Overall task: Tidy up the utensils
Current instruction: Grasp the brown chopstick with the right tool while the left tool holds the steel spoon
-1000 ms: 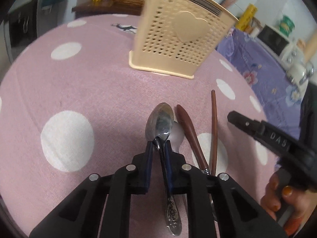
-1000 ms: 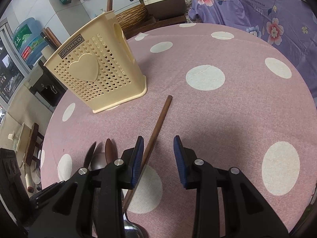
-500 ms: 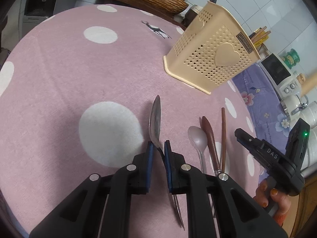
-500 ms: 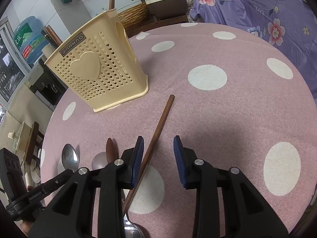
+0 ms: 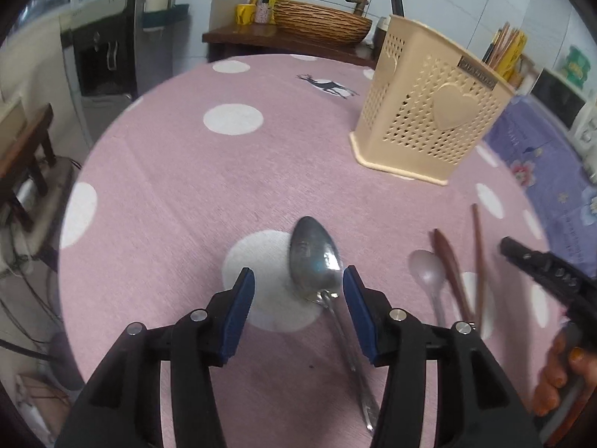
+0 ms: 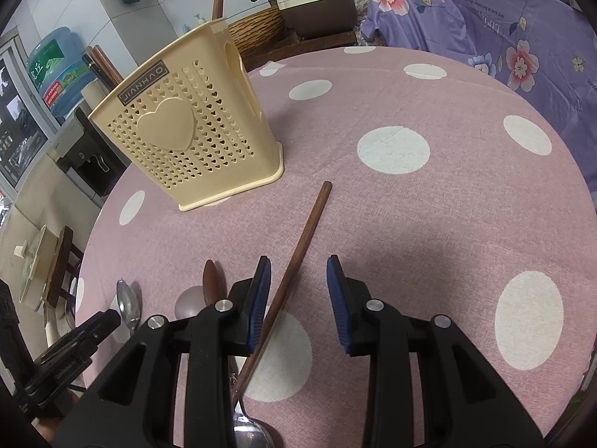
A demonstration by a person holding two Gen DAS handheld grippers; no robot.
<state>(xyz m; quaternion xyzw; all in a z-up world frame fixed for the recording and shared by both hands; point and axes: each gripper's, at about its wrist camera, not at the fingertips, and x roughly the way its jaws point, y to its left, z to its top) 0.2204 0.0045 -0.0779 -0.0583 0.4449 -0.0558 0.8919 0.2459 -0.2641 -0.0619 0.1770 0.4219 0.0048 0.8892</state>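
A steel spoon (image 5: 315,261) lies flat on the pink dotted tablecloth (image 5: 179,171), its bowl between the fingers of my open left gripper (image 5: 296,285), which holds nothing. To its right lie a pale plastic spoon (image 5: 427,268), a brown wooden-handled utensil (image 5: 447,261) and a long wooden stick (image 5: 477,246). The beige perforated utensil holder (image 5: 425,123) stands upright at the back right. In the right wrist view, my open right gripper (image 6: 298,298) hovers over the wooden stick (image 6: 302,246), with the holder (image 6: 186,134) ahead on the left and the steel spoon (image 6: 128,304) at the far left.
The table's round edge runs close on the left, with a wooden stool (image 5: 22,156) and a dispenser (image 5: 104,56) beyond. A purple floral cloth (image 6: 503,30) covers furniture behind the table on the right. A wicker basket (image 5: 321,26) sits on a shelf behind.
My left gripper has opened and let go of the steel spoon, which now lies flat on the cloth left of the other utensils. My right gripper has stayed open over the stick.
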